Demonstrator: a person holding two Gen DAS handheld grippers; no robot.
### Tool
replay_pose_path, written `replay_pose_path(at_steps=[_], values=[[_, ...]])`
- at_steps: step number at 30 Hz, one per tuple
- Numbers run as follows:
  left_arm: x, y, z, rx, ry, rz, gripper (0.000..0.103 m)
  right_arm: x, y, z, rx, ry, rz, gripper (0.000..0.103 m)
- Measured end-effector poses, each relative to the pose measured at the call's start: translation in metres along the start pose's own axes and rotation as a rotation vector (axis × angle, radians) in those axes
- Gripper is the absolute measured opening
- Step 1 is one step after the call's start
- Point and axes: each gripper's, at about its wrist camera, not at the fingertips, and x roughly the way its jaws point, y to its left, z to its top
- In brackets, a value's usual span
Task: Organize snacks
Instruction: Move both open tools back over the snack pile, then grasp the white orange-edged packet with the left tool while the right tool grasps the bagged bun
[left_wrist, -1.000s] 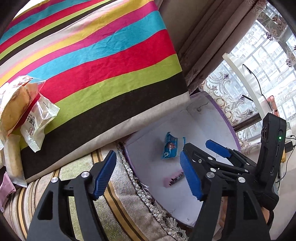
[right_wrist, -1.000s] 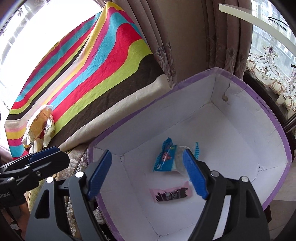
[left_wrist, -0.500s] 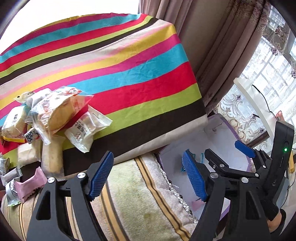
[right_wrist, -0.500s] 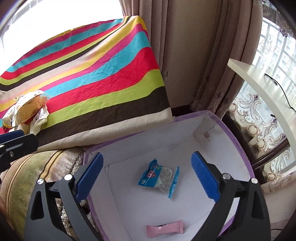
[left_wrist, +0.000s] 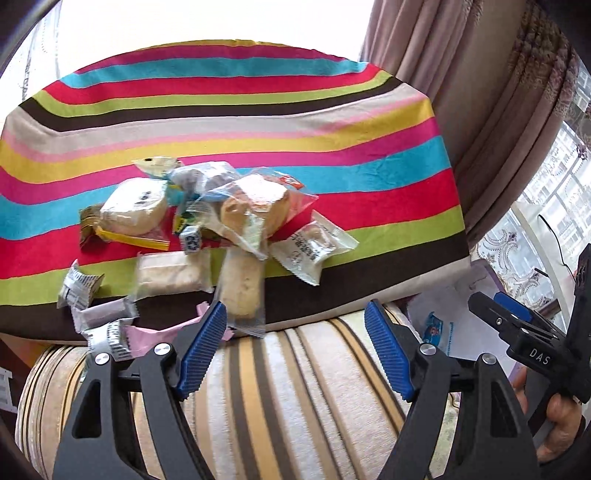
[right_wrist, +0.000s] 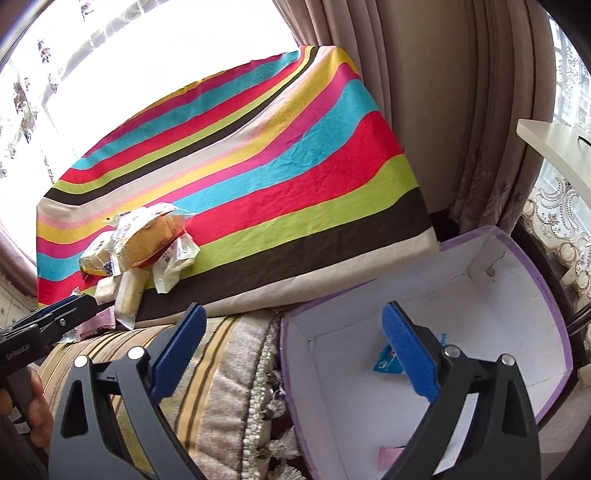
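Lying in the box (right_wrist: 517, 280), two packets, maybe more; both grippers' jaws spread, empty.

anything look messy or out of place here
Yes: the snack pile sits jumbled near the striped cloth's front edge, and one long bread packet hangs over that edge. Only two packets lie in the purple-rimmed box.

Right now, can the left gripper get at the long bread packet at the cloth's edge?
Probably yes. The left gripper is open and empty, and the long bread packet hangs over the striped cloth's edge just ahead, with nothing between.
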Motion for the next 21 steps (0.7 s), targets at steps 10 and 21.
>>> replay_pose_path(at_steps=[10, 21], values=[[-0.012, 0.079, -0.004, -0.202, -0.025, 0.059, 0.072, 0.009, 0.026, 0.006, -0.025, 0.028, 0.042, 0.096], [-0.015, 0.164, -0.006, -0.420, -0.029, 0.151, 0.066, 0.028, 0.058, 0.016, -0.014, 0.058, 0.061, 0.096]])
